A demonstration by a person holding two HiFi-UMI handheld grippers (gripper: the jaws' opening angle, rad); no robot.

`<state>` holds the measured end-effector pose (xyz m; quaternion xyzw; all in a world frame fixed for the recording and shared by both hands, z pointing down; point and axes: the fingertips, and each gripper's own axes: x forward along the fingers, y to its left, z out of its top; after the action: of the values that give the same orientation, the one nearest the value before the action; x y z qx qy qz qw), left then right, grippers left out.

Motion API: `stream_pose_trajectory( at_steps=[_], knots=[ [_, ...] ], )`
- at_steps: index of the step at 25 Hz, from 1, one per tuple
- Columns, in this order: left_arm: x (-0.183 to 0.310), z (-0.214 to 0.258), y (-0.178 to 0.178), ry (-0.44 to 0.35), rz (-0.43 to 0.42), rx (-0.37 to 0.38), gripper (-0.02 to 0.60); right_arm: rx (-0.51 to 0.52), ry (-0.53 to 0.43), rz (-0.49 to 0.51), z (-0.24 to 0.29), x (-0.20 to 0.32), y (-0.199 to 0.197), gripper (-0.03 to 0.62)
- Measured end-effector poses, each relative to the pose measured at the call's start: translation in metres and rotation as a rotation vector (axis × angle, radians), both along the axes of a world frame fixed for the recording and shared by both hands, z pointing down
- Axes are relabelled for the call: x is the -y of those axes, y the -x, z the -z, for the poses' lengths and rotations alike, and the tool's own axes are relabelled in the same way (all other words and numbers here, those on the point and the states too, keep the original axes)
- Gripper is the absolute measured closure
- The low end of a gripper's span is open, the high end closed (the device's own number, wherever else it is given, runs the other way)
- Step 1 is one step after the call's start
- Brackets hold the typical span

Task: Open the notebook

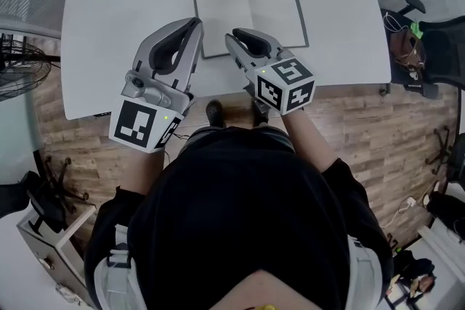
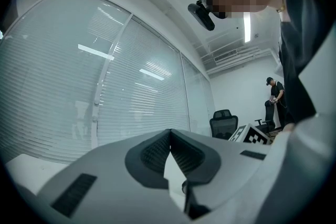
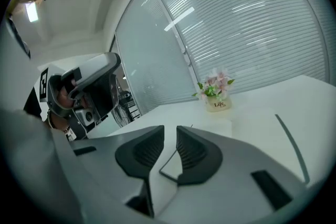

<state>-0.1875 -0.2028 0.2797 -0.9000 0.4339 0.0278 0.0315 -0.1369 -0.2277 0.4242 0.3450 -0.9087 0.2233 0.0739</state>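
Your head view is bright and evenly lit from above. The white tabletop [image 1: 109, 25] comes close to washing out, and the pale pages of the notebook [image 1: 251, 11] barely stand off it in tone. Shadows on it are faint. Both gripper views give you heavy fisheye bending and black corners. In the left gripper view a ceiling light strip [image 2: 247, 26] glares, and bright streaks reflect on the blinds [image 2: 63, 102]. The body of the left gripper [image 2: 169, 132], close to the lens, looks soft.
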Motion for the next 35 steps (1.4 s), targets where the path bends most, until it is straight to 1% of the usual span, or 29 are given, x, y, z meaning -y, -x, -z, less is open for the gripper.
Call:
stream_pose_trajectory(
  at_steps=[6,12,15,19,26,33,35],
  knots=[
    [0.004,0.002,-0.016,-0.004,-0.002,-0.009,0.569,0.037,-0.081,-0.035,0.039,0.011,-0.031,0.519],
    [0.006,0.007,-0.031,-0.019,-0.005,-0.019,0.569,0.062,-0.169,-0.043,0.075,0.016,-0.057,0.523],
    [0.008,0.011,-0.038,-0.033,-0.006,-0.027,0.569,0.066,-0.215,-0.049,0.092,0.016,-0.067,0.523],
    [0.010,0.011,-0.048,-0.029,-0.008,-0.017,0.569,0.057,-0.281,-0.050,0.117,0.014,-0.081,0.522],
    [0.012,0.018,-0.061,-0.043,-0.001,-0.014,0.569,0.076,-0.370,-0.058,0.150,0.010,-0.103,0.523],
    [0.015,0.030,-0.068,-0.068,0.016,-0.023,0.569,0.079,-0.422,-0.074,0.168,0.011,-0.121,0.538],
    [0.016,0.031,-0.067,-0.070,0.027,-0.023,0.569,0.093,-0.429,-0.081,0.173,0.012,-0.125,0.543]
  ],
)
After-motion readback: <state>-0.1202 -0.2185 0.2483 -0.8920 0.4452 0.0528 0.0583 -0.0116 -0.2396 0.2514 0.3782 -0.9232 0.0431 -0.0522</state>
